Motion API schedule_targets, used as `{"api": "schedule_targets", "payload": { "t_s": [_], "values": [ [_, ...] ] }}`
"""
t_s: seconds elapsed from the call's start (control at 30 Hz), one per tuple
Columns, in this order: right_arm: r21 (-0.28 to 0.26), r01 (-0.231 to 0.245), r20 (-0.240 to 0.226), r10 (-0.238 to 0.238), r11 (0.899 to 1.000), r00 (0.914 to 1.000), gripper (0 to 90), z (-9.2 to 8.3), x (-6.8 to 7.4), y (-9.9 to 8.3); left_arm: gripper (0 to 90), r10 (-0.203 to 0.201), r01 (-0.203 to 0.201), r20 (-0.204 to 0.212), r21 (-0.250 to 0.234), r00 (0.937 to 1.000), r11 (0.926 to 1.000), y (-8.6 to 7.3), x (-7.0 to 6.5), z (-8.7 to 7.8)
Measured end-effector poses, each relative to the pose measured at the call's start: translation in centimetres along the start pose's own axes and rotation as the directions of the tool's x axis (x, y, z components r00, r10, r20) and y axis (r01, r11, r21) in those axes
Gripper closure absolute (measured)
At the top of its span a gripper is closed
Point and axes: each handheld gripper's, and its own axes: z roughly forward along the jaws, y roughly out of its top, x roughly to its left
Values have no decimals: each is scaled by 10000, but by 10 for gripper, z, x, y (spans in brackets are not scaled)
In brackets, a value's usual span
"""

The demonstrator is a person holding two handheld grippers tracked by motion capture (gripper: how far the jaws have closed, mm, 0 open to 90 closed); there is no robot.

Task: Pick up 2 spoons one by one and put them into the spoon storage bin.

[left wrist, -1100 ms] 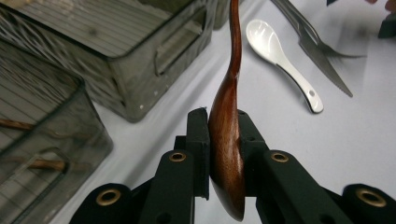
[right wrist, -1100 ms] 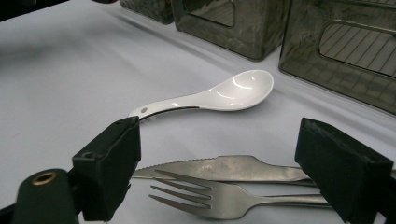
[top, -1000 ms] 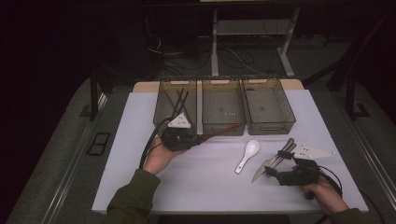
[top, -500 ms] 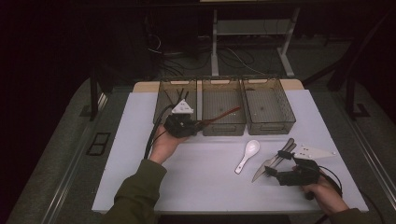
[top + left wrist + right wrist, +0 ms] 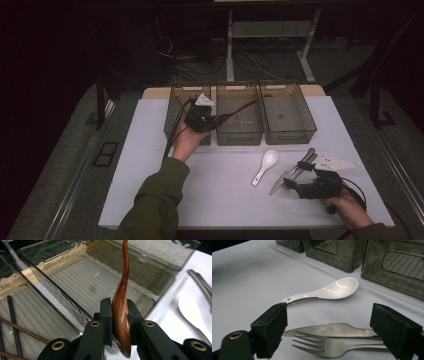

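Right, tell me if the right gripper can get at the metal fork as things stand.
Probably yes. The right gripper stands open, its jaws either side of the fork and the knife beside it. The knife may get pinched too.

L gripper [image 5: 220,119] jaws clamped, R gripper [image 5: 291,181] jaws wide apart.
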Motion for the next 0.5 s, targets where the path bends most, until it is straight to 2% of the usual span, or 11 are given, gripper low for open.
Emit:
{"api": "schedule_targets", "payload": {
  "t_s": [0.03,0.17,0.23,0.5],
  "values": [
    [-1,5,-2,-5,10000,10000,140,0,0,0,789,-126,126,-34,-26,9999,9999,2,0,3],
    [-5,4,-17,-4,10000,10000,140,0,0,0,789,-219,226,-309,231,9993,9995,7,0,15],
    [-17,-3,-19,2,10000,10000,140,-1,0,0,788,-326,346,-551,364,9979,9987,8,0,21],
    [-30,-13,-37,13,10000,10000,140,-1,0,0,788,-596,654,-789,732,9951,9952,10,2,35]
  ]
}}
